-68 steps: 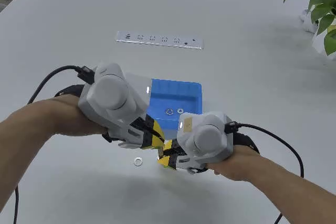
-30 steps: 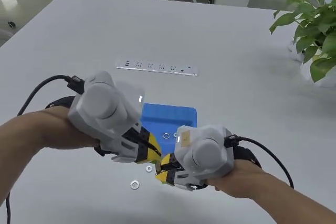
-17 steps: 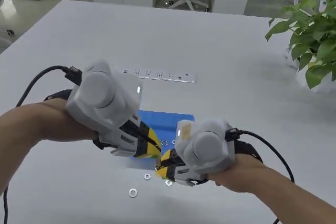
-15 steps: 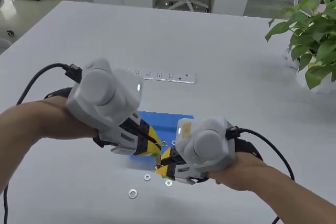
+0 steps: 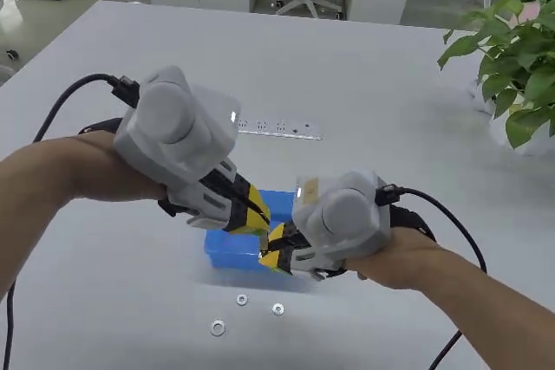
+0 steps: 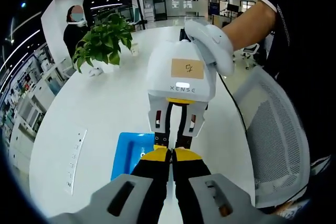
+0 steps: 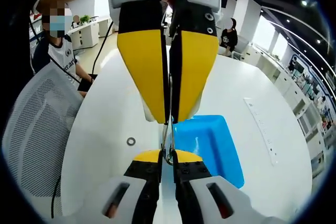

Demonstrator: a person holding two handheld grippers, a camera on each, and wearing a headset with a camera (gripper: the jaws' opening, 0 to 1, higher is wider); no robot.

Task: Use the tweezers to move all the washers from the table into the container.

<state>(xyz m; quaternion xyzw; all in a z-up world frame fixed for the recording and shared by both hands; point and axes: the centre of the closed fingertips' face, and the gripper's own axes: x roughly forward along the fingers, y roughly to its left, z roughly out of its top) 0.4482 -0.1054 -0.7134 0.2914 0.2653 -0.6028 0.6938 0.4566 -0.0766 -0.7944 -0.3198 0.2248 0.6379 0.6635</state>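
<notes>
The blue container's [image 5: 227, 247] contents are hidden. Left gripper [image 6: 171, 153] and right gripper [image 7: 167, 157], both clamped on the tweezers [image 7: 166, 137], have lifted away from three washers [image 5: 242, 300] on the surface [image 5: 390, 84].

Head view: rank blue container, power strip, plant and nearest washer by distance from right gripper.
1. Blue container, directly beneath the right gripper.
2. Washer, on the table toward the person.
3. Power strip, beyond the container.
4. Plant, far right.
</notes>
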